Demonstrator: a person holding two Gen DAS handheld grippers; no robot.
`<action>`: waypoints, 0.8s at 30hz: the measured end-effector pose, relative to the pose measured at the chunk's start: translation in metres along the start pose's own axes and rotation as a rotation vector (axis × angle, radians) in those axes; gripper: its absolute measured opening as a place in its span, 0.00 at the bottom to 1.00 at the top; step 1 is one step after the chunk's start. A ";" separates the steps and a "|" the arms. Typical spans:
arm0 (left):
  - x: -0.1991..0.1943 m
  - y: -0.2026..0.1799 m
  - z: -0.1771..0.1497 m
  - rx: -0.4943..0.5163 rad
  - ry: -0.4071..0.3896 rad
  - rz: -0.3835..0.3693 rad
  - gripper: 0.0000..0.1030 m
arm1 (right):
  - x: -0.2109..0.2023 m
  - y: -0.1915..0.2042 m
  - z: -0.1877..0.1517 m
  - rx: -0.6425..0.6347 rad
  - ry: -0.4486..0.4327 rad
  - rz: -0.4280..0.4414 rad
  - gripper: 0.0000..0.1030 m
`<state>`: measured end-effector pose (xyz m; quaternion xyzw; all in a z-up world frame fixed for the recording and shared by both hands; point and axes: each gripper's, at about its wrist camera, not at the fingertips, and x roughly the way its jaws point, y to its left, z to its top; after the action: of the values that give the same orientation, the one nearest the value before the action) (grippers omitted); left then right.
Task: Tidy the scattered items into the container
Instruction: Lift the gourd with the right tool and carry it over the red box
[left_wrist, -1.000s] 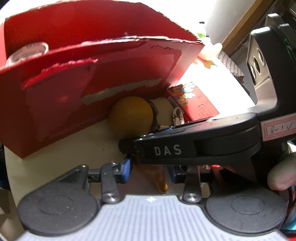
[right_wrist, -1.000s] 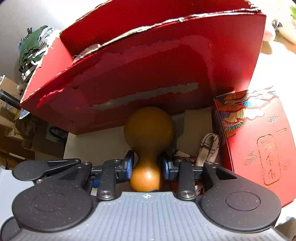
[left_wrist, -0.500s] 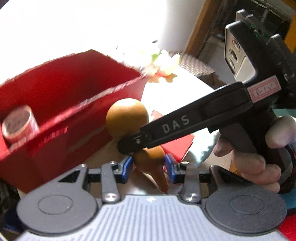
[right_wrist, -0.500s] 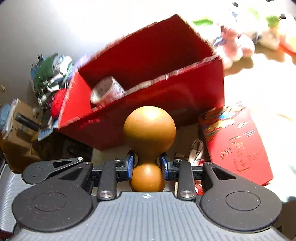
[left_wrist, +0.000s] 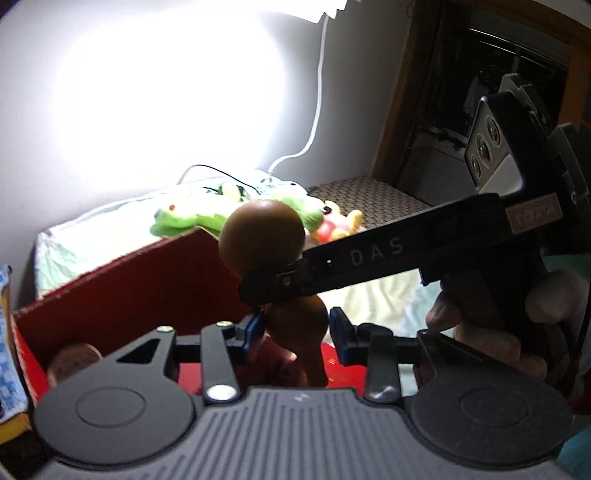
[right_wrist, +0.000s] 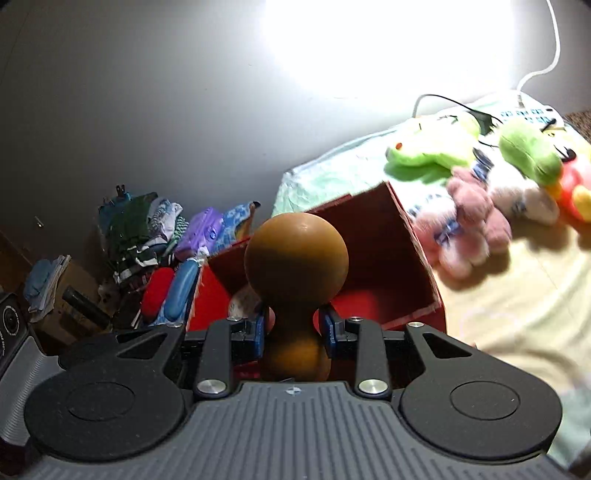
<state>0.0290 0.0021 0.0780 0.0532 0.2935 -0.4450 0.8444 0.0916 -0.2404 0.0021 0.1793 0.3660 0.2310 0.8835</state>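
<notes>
A brown gourd (right_wrist: 295, 251) with a big round end and a smaller bulb (left_wrist: 297, 321) hangs in the air, held from two sides. My right gripper (right_wrist: 291, 328) is shut on its narrow waist. In the left wrist view the right gripper (left_wrist: 273, 280) crosses in from the right, marked DAS, with a hand on its grip. My left gripper (left_wrist: 295, 328) is shut on the smaller bulb, whose stem points down. The open red cardboard box (right_wrist: 399, 258) sits below and beyond the gourd. A roll (left_wrist: 74, 360) lies inside the box (left_wrist: 129, 295).
Plush toys (right_wrist: 472, 221), green, pink and red, lie on the pale bedsheet behind the box with a power strip (right_wrist: 528, 114) and white cable. Clothes and clutter (right_wrist: 147, 229) pile up on the floor at left. A flat red packet (left_wrist: 343, 373) lies under the gourd.
Both grippers have risen together with the gourd, from table level in front of the box's wall to above its rim. The box's inside and the plush toys have come into sight.
</notes>
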 end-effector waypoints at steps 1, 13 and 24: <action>0.002 0.004 0.003 -0.008 -0.001 0.016 0.35 | 0.005 0.000 0.005 -0.013 0.001 0.010 0.31; 0.074 0.062 0.021 -0.183 0.105 0.204 0.36 | 0.103 -0.015 0.051 -0.119 0.161 0.074 0.31; 0.127 0.097 0.003 -0.344 0.308 0.293 0.37 | 0.181 -0.035 0.046 -0.083 0.437 0.081 0.31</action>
<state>0.1612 -0.0328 -0.0049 0.0181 0.4787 -0.2482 0.8420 0.2474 -0.1789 -0.0864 0.1030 0.5313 0.3145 0.7799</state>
